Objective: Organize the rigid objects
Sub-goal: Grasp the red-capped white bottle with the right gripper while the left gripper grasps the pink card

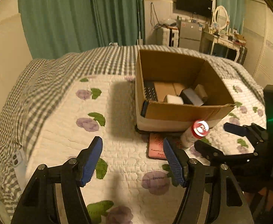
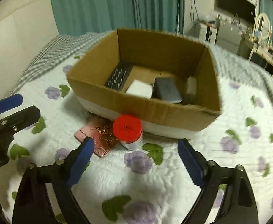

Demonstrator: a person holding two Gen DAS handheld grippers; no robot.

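Red-lidded jar (image 2: 128, 130) stands upright on the floral quilt (image 2: 229, 168), just in front of the near wall of the cardboard box (image 2: 155, 110); whether it touches the box cannot be told. Pink card (image 2: 99, 136) lies flat on the quilt beside the jar on its left, one corner tucked under the box's near edge.

Right gripper (image 2: 135, 160): jaws spread wide, empty, hovering over the quilt short of the jar, which sits in line with the gap between them. Nothing is touched.

Left gripper (image 1: 132, 160): jaws likewise wide apart and empty, above the quilt left of the jar; its right finger overlaps the card in the left wrist view, contact not determinable.

Box contents: a black studded panel (image 2: 118, 78) leaning at the left inner wall, a white block (image 2: 140, 88), a dark grey box (image 2: 167, 90) and a pale block (image 2: 191, 86) at the right.
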